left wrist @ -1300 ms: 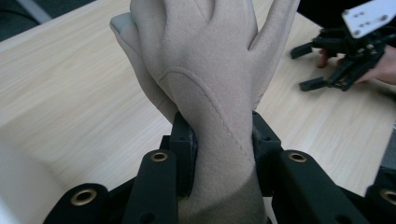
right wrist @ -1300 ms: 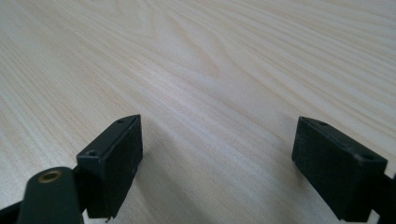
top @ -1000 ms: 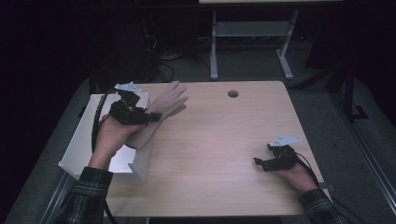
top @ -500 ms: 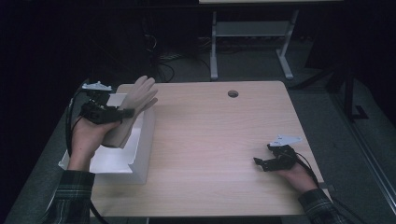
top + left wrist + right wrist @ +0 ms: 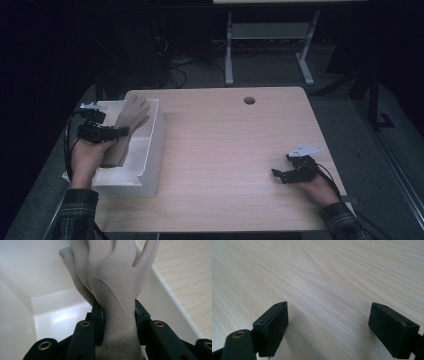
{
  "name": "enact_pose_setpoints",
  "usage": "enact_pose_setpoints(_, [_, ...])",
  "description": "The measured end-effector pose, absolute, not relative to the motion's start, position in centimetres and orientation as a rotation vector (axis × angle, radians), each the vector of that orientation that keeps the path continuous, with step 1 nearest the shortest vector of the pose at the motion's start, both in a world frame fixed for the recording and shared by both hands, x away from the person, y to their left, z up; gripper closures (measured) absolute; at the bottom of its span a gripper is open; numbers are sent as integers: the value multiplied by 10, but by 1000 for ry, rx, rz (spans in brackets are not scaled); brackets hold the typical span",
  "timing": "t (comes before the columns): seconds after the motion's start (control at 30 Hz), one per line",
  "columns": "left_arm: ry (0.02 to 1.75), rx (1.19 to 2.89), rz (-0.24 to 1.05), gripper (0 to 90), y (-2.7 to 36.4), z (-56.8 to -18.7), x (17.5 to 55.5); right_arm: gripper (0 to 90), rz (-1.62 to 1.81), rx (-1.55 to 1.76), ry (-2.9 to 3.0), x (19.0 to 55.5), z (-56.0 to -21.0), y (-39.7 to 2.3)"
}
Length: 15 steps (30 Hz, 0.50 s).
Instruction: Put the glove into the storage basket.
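A beige glove (image 5: 127, 127) hangs over the white bin (image 5: 152, 150) at the table's left edge, fingers pointing away from the person. My left gripper (image 5: 116, 132) is shut on the glove's wrist; in the left gripper view both pads press the glove (image 5: 117, 292) at its cuff, above the bin's white inside (image 5: 50, 317). My right gripper (image 5: 278, 175) rests low over the wooden table (image 5: 230, 150) at the right front. In the right gripper view its jaws stand wide apart, right gripper (image 5: 328, 327) open with bare wood between them.
A round cable hole (image 5: 249, 100) sits near the table's far edge. Beyond the table stand a white desk frame (image 5: 270, 45) and loose cables on a dark floor. The wooden top between the bin and my right hand is bare.
My left gripper has carried the glove leftward and down, from above the table's left part to over the white bin. The right gripper has stayed where it was.
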<state>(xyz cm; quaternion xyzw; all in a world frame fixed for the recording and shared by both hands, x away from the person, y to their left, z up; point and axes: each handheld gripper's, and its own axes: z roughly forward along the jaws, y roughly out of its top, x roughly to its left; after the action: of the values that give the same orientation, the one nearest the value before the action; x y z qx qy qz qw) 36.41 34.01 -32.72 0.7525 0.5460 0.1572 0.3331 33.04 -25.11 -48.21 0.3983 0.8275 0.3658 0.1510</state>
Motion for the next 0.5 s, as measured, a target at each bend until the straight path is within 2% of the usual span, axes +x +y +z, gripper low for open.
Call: enact_pose_setpoints(0.5, [1590,1981,379,678,355,-390,373,156,1048,1143,2378,330,-482,-251])
